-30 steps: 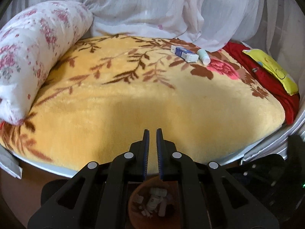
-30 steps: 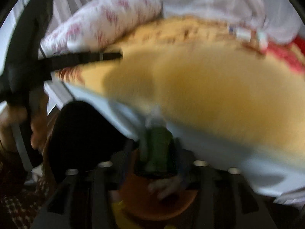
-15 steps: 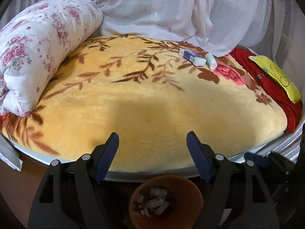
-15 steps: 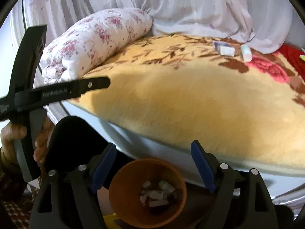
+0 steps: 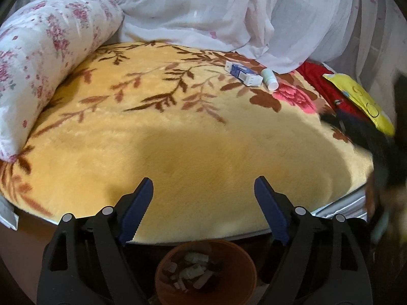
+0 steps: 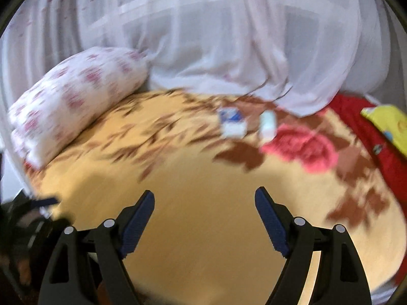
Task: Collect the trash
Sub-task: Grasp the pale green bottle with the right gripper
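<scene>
Two grippers' fingers spread empty, carton (image 5: 243,73) lying lengthwise toward bottle (image 5: 269,78).

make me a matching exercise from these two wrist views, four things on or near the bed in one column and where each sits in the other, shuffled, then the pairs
Things:
1. blue and white box
2. small white bottle
3. orange bin
4. floral bolster

Places:
A. on the floor below the near edge of the bed, under the open left hand-held gripper
B. along the left edge of the yellow blanket
C. lying at the far side of the blanket, just left of the bottle
D. lying next to the pink flower print

Pairs: 1-C, 2-D, 3-A, 4-B
</scene>
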`<state>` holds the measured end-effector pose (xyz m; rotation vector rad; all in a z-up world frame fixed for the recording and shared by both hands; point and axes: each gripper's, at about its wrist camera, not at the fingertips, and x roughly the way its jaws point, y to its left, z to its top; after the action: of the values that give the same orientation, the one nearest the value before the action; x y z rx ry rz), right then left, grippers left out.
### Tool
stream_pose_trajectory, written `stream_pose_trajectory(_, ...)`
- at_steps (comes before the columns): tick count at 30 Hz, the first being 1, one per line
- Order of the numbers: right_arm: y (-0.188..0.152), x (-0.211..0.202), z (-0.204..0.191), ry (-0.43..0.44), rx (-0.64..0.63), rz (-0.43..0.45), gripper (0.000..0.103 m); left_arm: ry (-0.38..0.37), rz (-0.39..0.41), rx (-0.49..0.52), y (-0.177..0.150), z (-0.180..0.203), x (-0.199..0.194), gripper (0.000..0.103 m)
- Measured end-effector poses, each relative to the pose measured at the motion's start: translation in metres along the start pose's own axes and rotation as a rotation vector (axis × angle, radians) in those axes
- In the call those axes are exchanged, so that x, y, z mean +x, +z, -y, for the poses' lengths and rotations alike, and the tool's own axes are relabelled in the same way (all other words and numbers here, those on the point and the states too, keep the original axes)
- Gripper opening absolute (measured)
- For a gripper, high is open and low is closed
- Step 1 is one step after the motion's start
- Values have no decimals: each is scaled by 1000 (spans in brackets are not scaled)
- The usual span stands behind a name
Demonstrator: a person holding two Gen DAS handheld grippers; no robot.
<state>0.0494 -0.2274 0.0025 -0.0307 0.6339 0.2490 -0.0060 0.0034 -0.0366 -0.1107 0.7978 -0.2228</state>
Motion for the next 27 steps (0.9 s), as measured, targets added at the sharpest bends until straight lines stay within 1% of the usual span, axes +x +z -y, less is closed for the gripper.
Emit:
stream_pose_trajectory(2, 26, 21, 20, -42, 20, -1, 79, 1, 9, 12, 3, 3, 4, 80)
stream_pose_trajectory(5, 65, 64, 53, -111, 52, -29, 79, 6, 17, 37, 7, 8, 9, 80)
stream_pose_trajectory(6, 80, 87, 64, -144, 56, -49, 79, 9, 18, 44, 9, 10, 11, 80)
stream_pose_trajectory(8, 95, 113, 76, -187, 49, -66, 79, 18, 17, 59, 12, 10, 16, 80)
stream_pose_trajectory(9, 105, 135, 86, -231, 47, -77, 79, 21, 16, 60, 14, 9, 18, 80)
stream_pose_trajectory(13, 125, 188, 105, -281, 75, -132, 79, 28, 3, 48, 19, 2, 29, 80)
stream_pose_trajectory(16, 133, 225, 117, -282, 109, -196, 79, 35, -8, 41, 22, -4, 36, 80)
stream_pose_trajectory(18, 132, 246, 123, -271, 131, -247, 76, 36, -14, 36, 24, -6, 39, 80)
stream_pose_trajectory(19, 131, 253, 126, -265, 141, -268, 71, 33, -17, 33, 25, -7, 41, 80)
stream_pose_trajectory(20, 129, 262, 129, -255, 150, -294, 50, 29, -19, 31, 27, -7, 42, 80)
stream_pose_trajectory(21, 124, 273, 132, -221, 159, -341, 42, 25, -20, 30, 28, -6, 43, 80)
stream_pose_trajectory(22, 121, 274, 132, -205, 169, -355, 42, 18, -19, 30, 30, -5, 44, 80)
stream_pose_trajectory(24, 120, 258, 131, -193, 186, -322, 41, 9, -9, 41, 36, 0, 44, 80)
stream_pose_trajectory(25, 119, 244, 128, -184, 186, -294, 41, 10, -5, 49, 39, 3, 45, 80)
stream_pose_trajectory(26, 118, 221, 124, -168, 186, -242, 42, 13, -2, 57, 46, 7, 47, 80)
stream_pose_trajectory(27, 116, 206, 121, -159, 185, -210, 42, 12, -1, 61, 53, 11, 50, 80)
